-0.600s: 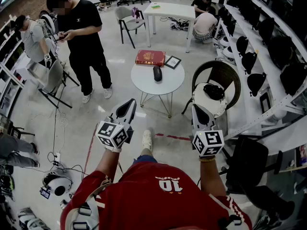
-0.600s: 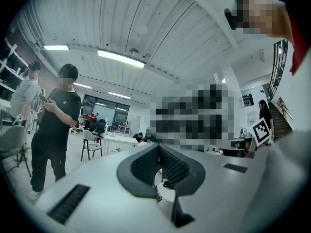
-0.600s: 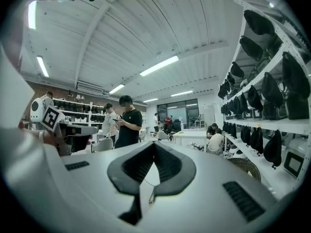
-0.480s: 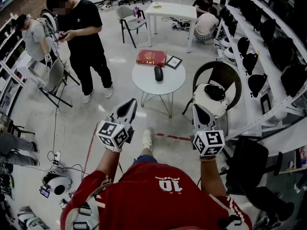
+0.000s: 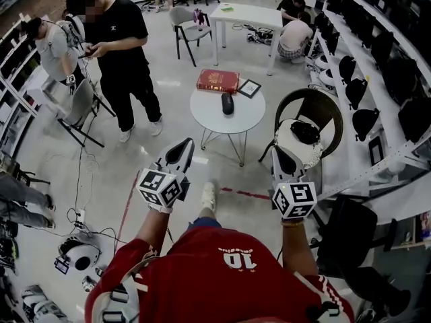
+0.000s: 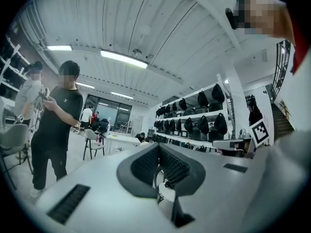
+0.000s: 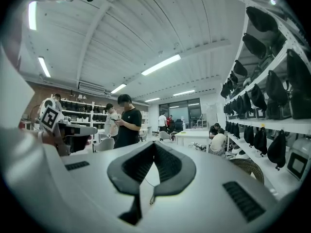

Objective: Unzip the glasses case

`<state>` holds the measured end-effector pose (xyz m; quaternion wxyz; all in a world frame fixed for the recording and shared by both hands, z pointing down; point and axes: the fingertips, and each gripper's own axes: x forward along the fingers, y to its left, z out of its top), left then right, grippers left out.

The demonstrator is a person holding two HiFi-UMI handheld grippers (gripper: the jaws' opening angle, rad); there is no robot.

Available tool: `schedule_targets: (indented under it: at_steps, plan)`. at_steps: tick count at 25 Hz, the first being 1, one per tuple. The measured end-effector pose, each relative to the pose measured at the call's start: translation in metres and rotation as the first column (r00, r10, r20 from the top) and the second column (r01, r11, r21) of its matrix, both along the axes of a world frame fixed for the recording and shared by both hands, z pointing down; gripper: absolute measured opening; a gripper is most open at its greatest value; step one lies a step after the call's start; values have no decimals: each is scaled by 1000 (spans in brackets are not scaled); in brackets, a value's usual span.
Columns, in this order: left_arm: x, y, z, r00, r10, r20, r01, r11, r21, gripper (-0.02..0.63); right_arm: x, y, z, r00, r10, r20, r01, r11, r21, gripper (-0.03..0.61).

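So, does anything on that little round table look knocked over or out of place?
Nothing stands out. The red book, the frame and the black case all lie flat on the table, none tipped or spilled.

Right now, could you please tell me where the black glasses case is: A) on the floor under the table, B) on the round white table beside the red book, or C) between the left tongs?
B: the glasses case lies on the round table, just in front of the red book.
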<state>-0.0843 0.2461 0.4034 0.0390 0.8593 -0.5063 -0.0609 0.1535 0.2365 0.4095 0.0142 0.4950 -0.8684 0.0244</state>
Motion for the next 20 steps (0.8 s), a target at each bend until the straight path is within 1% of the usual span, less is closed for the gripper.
schedule_targets:
  at_steps: [4,7,16,20]
  plan:
    - [-4,-3,1,1000,-2,-5,2,1000,-3,9,-3,-3,-5,1000,5,1,-5,1000,25,15]
    - [-4,-8,1,1000,-1,-3,1,1000,-2,8,-4,-6,-7,1000,-4,23,3,999,35,15]
    - [-3,-26,3,1000,-8,-2,8,1000,-20,9,-1,-25,-5,998,-14,58,14,1000,13,15]
    - [-5,-37,2,1000,-8,-2,8,1000,-24,9,-2,-36,-7,998,-16,58,15,1000,15,15]
